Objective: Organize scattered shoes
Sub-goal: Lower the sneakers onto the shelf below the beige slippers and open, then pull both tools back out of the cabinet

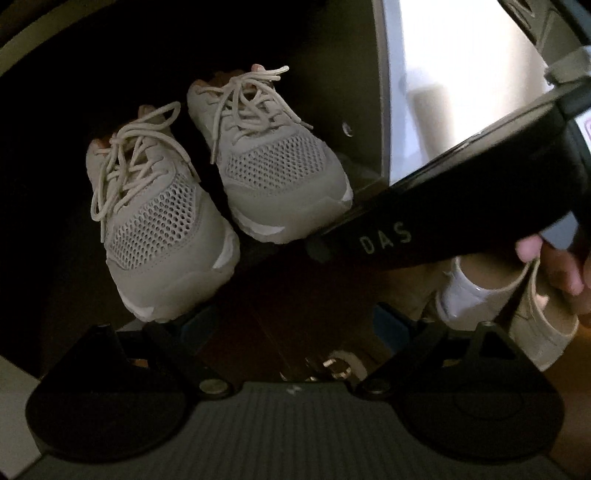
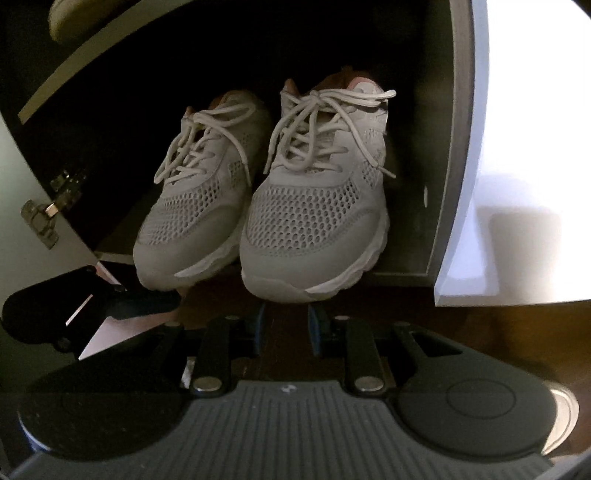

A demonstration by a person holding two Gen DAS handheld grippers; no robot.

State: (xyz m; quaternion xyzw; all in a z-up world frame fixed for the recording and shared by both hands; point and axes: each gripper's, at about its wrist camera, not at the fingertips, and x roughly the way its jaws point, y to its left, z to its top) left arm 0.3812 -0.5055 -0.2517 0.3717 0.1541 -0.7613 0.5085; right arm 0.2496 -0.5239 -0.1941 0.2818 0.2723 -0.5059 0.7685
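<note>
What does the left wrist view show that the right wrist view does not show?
Only the left wrist view shows the right gripper's black body marked "DAS", a person's hand on it, and a foot in a white sock in a beige slipper.

Only the right wrist view shows the cabinet's left door with its metal hinge, a shoe sole on the upper shelf, and the closed blue fingertips of its own gripper.

Both show the two grey mesh sneakers side by side in the dark cabinet, and the white door on the right.

Dark cabinet shelf [image 2: 399, 275] with two grey mesh sneakers [image 2: 314, 221] side by side
</note>
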